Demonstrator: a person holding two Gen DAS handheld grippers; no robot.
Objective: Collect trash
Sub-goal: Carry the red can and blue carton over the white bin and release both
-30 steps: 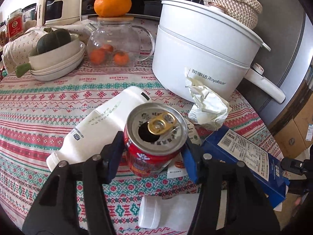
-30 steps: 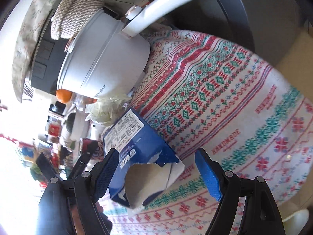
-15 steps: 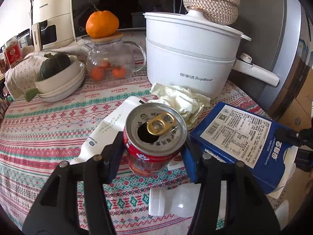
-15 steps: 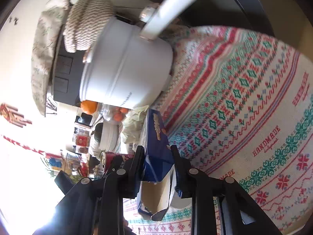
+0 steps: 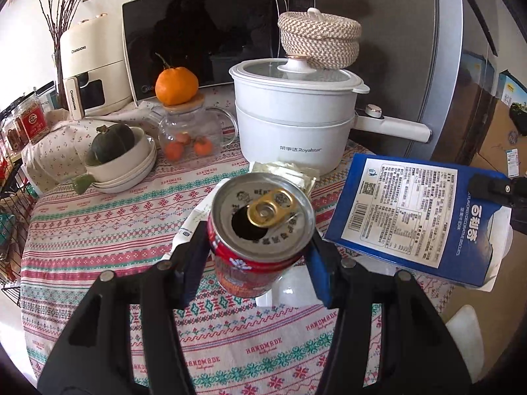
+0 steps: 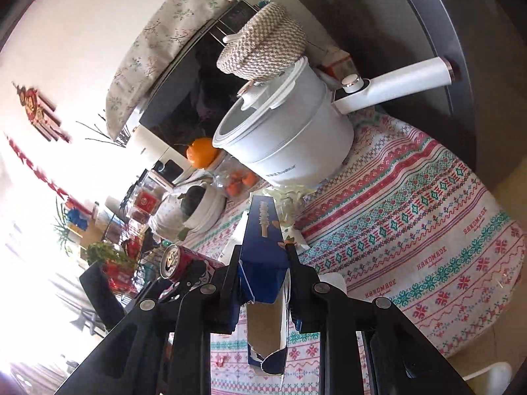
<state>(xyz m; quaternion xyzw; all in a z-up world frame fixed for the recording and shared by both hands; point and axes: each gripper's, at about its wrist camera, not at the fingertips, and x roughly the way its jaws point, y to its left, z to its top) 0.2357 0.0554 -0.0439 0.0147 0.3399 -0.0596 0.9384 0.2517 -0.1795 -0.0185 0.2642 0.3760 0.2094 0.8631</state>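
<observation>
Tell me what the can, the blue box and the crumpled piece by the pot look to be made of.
Can: metal, likely aluminium; dull silver top, gold pull tab, glossy red printed wall.
Blue box: thin printed cardboard; the right wrist view shows a torn end with a plain brown inside.
Crumpled piece: probably paper or a thin wrapper, pale yellowish, sharply creased; the look leaves it open.

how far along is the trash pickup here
No bin or bagged trash is in view. In hand: the left hand-held gripper clamps the opened red can, the right hand-held gripper the torn blue box. Left on the table: crumpled wrapper, white pouch.
</observation>
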